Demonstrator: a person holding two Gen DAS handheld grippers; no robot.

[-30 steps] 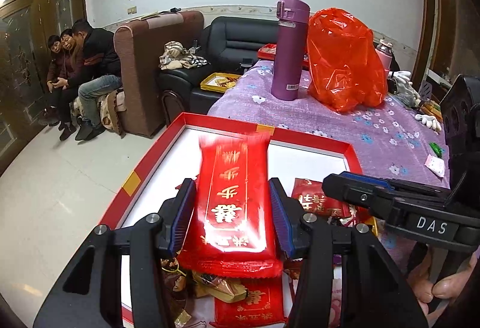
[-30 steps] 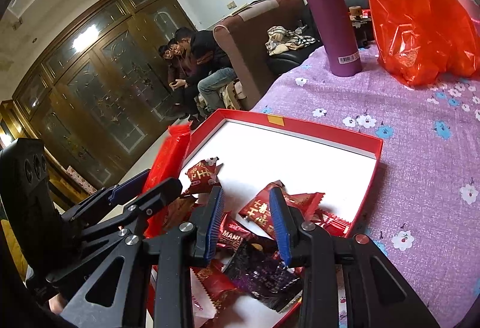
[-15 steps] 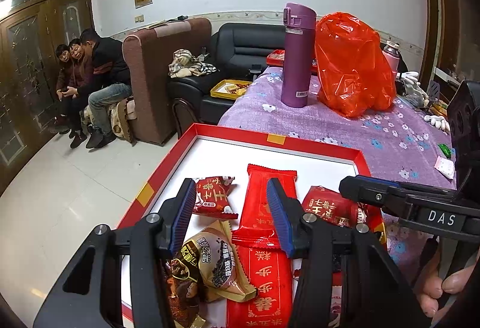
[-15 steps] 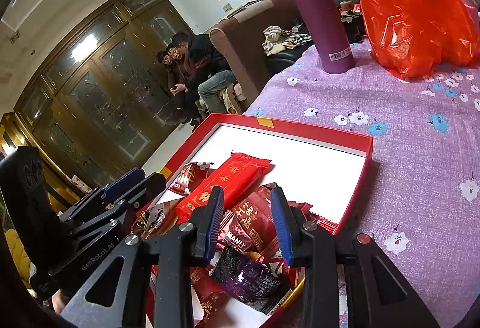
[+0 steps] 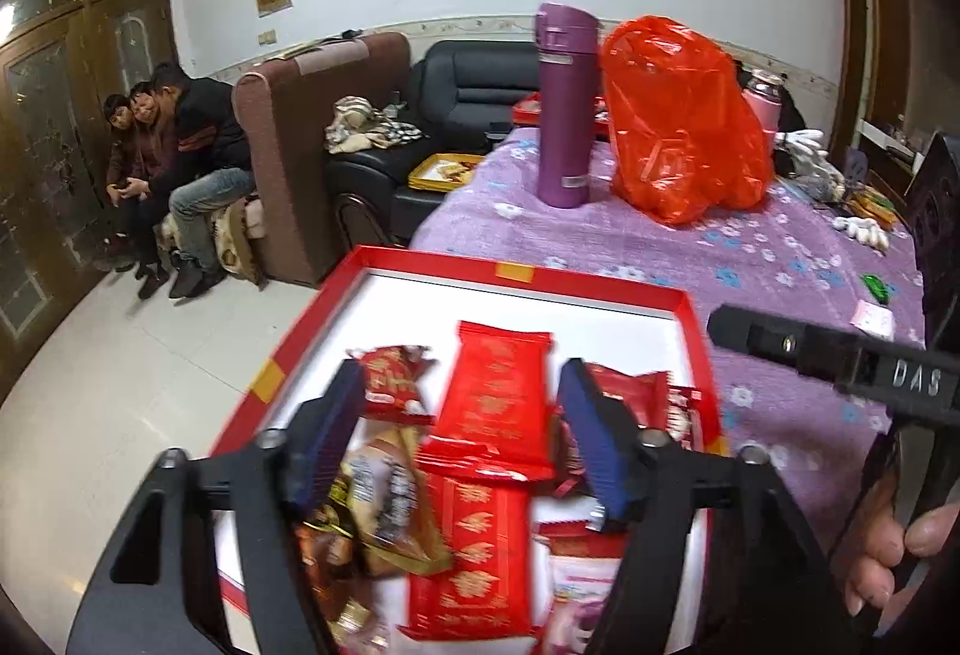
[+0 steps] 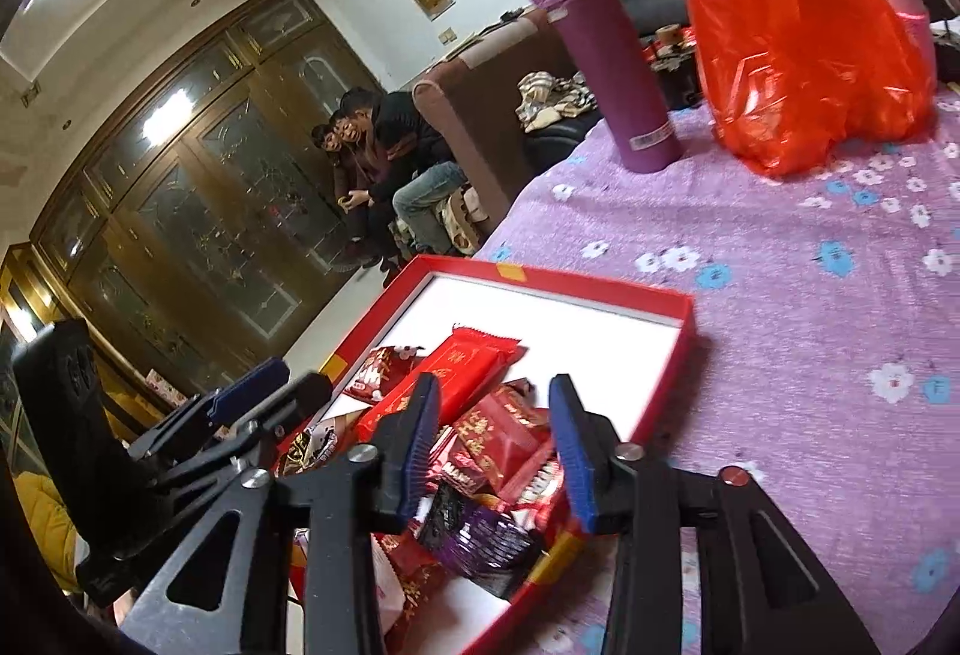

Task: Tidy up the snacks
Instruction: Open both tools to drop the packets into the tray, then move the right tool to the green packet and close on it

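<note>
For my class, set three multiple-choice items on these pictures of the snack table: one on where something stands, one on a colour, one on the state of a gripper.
1. Where does the purple flask stand?
A. inside the red box
B. on the floor
C. on the purple cloth, left of the orange bag

2. What colour is the inside floor of the red box?
A. white
B. green
C. black

3. What does the left gripper hold?
A. the flask
B. nothing; its jaws are opening over the snacks
C. the bag

Answers:
1 C: the flask stands upright on the cloth beside the orange bag.
2 A: bare white shows beyond the snacks.
3 B: the long red packet lies loose in the box.
</note>
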